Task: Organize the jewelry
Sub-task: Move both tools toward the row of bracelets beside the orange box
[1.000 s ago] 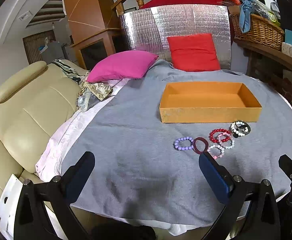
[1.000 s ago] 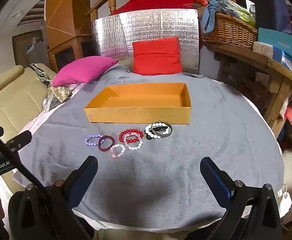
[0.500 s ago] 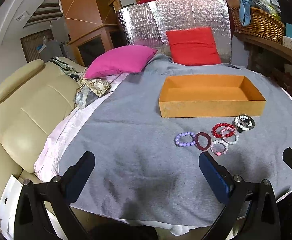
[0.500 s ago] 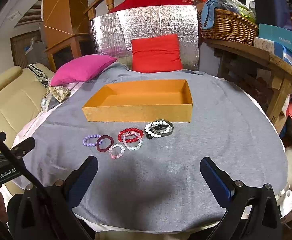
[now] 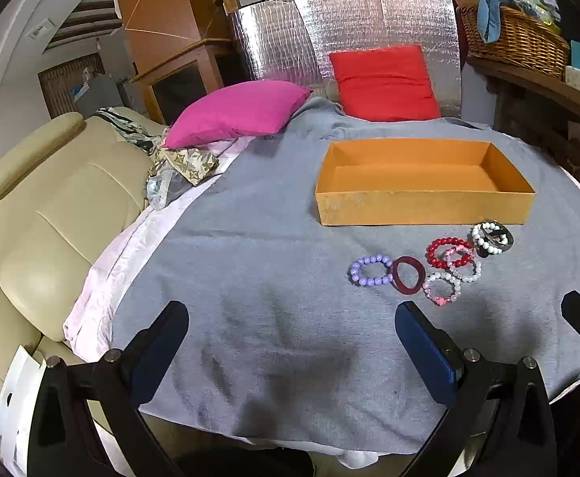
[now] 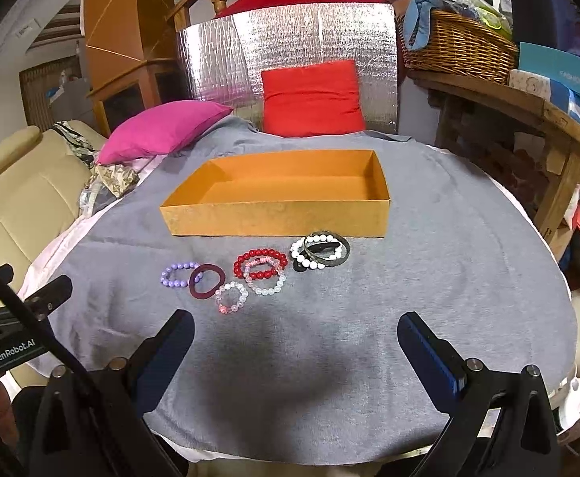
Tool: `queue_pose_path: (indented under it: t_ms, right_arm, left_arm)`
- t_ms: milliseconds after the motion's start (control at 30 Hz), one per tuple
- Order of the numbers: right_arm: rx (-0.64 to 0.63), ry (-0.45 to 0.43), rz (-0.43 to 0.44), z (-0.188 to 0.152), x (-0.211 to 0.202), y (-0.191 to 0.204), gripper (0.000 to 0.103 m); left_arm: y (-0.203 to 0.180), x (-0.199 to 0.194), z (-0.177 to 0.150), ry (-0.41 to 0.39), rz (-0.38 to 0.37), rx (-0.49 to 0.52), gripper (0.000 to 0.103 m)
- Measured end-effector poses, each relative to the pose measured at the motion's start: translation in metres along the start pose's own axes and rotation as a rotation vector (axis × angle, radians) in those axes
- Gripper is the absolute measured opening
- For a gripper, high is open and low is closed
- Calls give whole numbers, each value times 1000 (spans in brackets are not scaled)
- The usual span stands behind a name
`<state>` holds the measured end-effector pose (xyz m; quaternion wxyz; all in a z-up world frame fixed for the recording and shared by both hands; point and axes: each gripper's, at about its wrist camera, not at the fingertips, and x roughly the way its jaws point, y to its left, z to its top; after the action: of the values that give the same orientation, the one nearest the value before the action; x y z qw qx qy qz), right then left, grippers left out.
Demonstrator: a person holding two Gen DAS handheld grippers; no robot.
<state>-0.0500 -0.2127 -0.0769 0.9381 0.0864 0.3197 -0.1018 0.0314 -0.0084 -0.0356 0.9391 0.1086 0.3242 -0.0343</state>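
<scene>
**Bracelets lined up before an empty orange box**

While we look along the left tool (image 5: 292,332), its two fingers stand spread wide apart with nothing between them, above the near part of the grey cloth (image 5: 250,238) that covers the worktop. Ahead and to the right lies the orange box (image 5: 421,206), open at the top and with nothing in it. Just in front of the box's near wall sits a row of bracelets on the cloth: a purple bead bracelet (image 5: 370,270) touching a dark red ring (image 5: 408,274), then a clear and pink bead bracelet (image 5: 442,288), a red bead bracelet (image 5: 445,250) overlapped by a pale pink one (image 5: 463,264), and furthest right a white bead bracelet (image 5: 485,238) lying on a dark bangle (image 5: 503,238). Beyond the box we see a magenta cushion (image 5: 238,113) and a red cushion (image 5: 385,81) against a silver foil panel (image 5: 349,28). A cream sofa (image 5: 43,206) stands to the left.

From the right wrist, we find our right tool (image 6: 294,336) likewise released, fingers wide and holding nothing, over the near cloth (image 6: 429,278). The orange box (image 6: 274,214) sits straight ahead, and the same bracelets lie in front of it: purple (image 6: 178,274), dark red ring (image 6: 207,281), clear and pink (image 6: 231,298), red (image 6: 260,264), and white on the bangle (image 6: 322,253). At the left edge part of the left tool's body (image 6: 7,334) shows. A wicker basket (image 6: 457,45) rests on a wooden shelf (image 6: 528,103) to the right
</scene>
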Motion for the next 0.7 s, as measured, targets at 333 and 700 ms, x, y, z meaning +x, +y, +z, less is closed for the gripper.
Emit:
queue_pose_path:
  t_ms: [333,700]
  right_arm:
    - [0,17,-2,2,13,1,103]
    - [6,32,-10,5,30,-2,103]
  left_arm:
    - [-3,12,1,13,-8,0,103]
    - [-8,29,6,27,-11,3,103]
